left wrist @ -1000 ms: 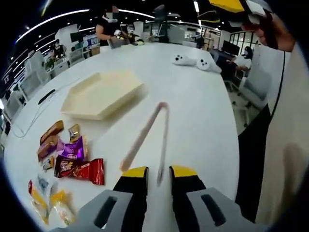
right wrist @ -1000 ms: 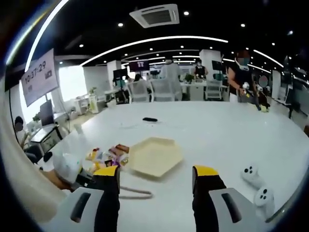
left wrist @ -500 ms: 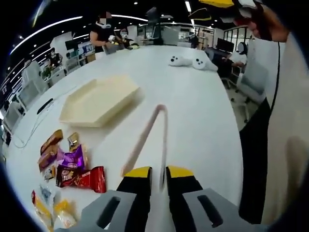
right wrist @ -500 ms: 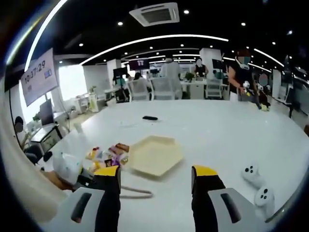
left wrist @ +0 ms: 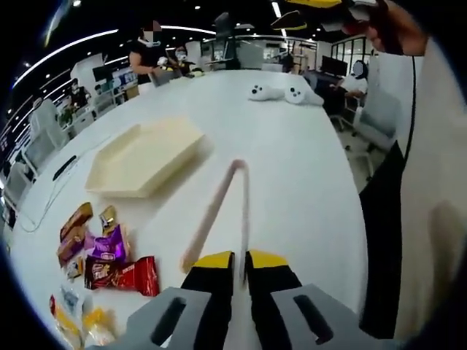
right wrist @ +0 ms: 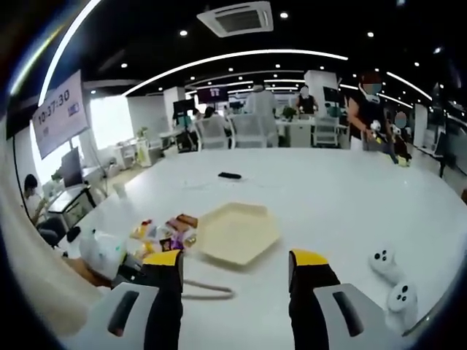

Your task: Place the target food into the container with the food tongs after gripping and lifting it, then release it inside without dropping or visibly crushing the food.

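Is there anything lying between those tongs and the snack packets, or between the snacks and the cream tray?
Nothing visible does. The left gripper holds the tongs over bare white table; the snack packets lie off to their side, and only bare tabletop separates them from the empty tray.

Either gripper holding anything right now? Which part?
The left gripper clamps the food tongs on one arm, near its free end. The right gripper is open, holding nothing.

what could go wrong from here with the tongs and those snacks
The left gripper holds the tongs by one end, so the long arms could twist when they close on a wrapper. The snack packets lie bunched together, so the tips may nudge neighbours or catch two. The tray is shallow, so a packet released off-centre might slide over its rim.
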Motion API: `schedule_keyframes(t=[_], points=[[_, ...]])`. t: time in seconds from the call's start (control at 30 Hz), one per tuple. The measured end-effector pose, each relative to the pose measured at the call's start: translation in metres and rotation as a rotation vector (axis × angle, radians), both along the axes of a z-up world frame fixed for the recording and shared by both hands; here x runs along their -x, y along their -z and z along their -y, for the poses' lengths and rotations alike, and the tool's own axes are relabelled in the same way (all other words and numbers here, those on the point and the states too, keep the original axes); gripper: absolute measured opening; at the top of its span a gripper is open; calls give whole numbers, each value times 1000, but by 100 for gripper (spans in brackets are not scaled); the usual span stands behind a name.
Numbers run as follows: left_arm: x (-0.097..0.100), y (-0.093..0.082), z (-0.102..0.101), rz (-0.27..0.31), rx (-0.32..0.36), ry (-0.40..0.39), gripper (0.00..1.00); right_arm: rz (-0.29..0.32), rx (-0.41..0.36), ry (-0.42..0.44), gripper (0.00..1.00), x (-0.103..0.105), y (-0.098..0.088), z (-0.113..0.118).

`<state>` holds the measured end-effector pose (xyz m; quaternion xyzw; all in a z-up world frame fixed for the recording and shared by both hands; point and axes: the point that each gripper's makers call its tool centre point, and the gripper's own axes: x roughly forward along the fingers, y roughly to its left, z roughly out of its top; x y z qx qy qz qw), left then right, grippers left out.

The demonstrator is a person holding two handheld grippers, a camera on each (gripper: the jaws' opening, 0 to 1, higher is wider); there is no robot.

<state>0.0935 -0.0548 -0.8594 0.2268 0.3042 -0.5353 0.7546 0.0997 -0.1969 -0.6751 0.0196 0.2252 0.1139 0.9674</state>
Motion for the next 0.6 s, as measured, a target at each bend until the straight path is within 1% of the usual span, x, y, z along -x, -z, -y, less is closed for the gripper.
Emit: schedule_keyframes(t=[0.1,0.6], points=[[1,0,0,-2,0,6,2,-8,5,0,58,1,2,0],[2,0,0,-11,4,4,1,-9,11,-8,57,3,3,-2]])
